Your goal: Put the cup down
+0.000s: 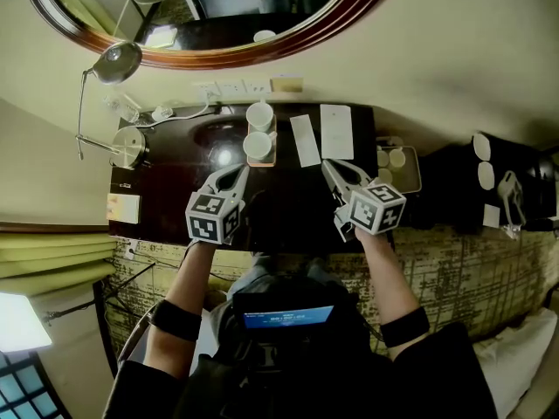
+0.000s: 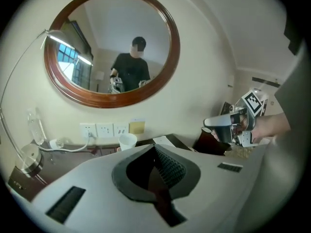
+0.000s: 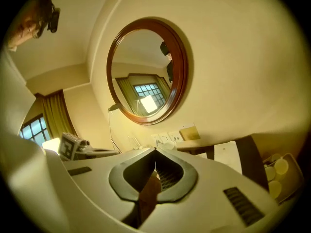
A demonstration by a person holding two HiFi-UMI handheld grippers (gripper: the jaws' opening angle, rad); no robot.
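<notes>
Two white cups (image 1: 258,145) stand one behind the other on a small mat at the back of the dark desk (image 1: 288,212). My left gripper (image 1: 239,171) hovers just in front of them and slightly left, shut and empty. My right gripper (image 1: 328,165) hangs over the desk's right half, also shut with nothing in it. In the left gripper view the closed jaw tips (image 2: 154,147) point toward the wall, with one white cup (image 2: 128,141) beyond them and the right gripper (image 2: 228,125) off to the right. The right gripper view shows its shut tips (image 3: 155,151) and the left gripper (image 3: 77,148) at the left.
Two white paper sheets (image 1: 336,131) lie on the desk right of the cups. A tray (image 1: 410,182) with small cups sits off the desk's right end. A desk lamp (image 1: 118,61) stands at the left, with wall sockets (image 1: 231,87) and a round mirror (image 1: 349,3) behind.
</notes>
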